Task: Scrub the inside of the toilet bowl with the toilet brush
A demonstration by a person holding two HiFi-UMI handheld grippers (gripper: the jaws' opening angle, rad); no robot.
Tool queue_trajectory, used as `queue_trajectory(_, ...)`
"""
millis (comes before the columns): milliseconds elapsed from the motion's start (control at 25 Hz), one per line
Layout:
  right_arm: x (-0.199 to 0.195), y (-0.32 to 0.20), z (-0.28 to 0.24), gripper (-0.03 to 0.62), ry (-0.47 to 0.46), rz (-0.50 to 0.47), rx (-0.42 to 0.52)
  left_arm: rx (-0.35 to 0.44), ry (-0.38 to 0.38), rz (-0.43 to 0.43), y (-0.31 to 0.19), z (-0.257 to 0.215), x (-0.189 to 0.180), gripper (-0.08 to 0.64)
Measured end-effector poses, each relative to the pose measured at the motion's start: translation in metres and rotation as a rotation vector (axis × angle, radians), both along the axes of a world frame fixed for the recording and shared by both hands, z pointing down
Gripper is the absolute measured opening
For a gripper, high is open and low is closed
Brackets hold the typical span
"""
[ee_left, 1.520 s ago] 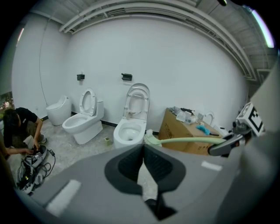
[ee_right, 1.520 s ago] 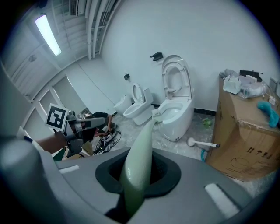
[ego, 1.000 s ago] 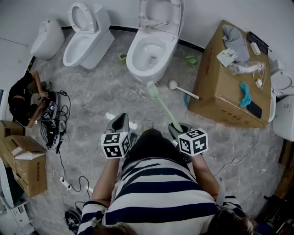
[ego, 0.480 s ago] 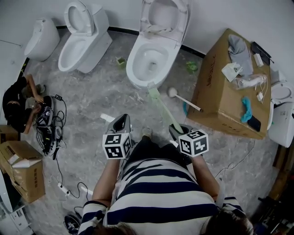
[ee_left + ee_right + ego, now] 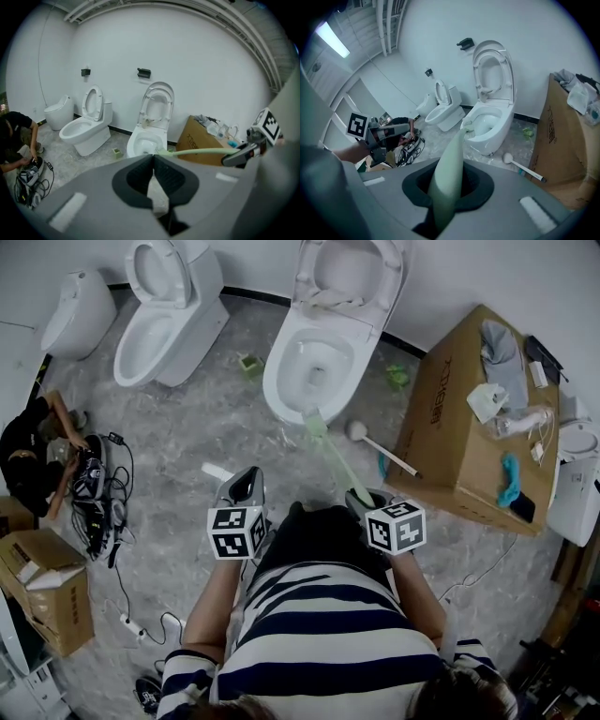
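Observation:
A white toilet (image 5: 317, 357) with its lid up stands ahead of me, its bowl (image 5: 491, 123) open. My right gripper (image 5: 361, 502) is shut on the handle of a pale green toilet brush (image 5: 330, 452). The brush head (image 5: 312, 420) reaches the bowl's front rim (image 5: 467, 129). The brush handle (image 5: 201, 152) crosses the left gripper view toward the toilet (image 5: 146, 140). My left gripper (image 5: 246, 488) is shut with nothing between its jaws and hangs to the left of the brush.
A second toilet (image 5: 157, 320) and a small white fixture (image 5: 73, 313) stand at the left. A large cardboard box (image 5: 473, 427) with cloths and cables sits at the right. A white round-headed brush (image 5: 380, 443) lies on the floor. A crouching person (image 5: 28, 446) is by cables at far left.
I have moved closer to the toilet. The green brush head has travelled forward from the floor in front of the bowl to its front rim. The left gripper stays shut.

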State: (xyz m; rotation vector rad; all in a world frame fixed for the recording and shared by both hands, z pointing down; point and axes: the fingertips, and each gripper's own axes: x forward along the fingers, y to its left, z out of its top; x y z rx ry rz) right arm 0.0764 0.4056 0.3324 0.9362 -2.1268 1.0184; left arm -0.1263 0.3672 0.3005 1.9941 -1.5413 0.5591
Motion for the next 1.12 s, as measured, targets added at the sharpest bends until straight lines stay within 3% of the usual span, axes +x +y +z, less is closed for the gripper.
queue_trajectory(240, -0.002, -0.043, 0.014, 0.043, 0.009, -0.007, -0.018, -0.015, -0.013, -0.013, -0.034, 0.01, -0.002, 0.0)
queue_trajectory(480, -0.004, -0.101, 0.028, 0.043, 0.015, -0.07, -0.037, 0.02, -0.002, -0.062, -0.092, 0.014, 0.001, 0.0)
queue_trajectory(1120, 0.024, -0.23, 0.081, 0.041, 0.031, -0.198, -0.141, -0.088, -0.017, -0.089, -0.215, 0.064, 0.043, 0.0)
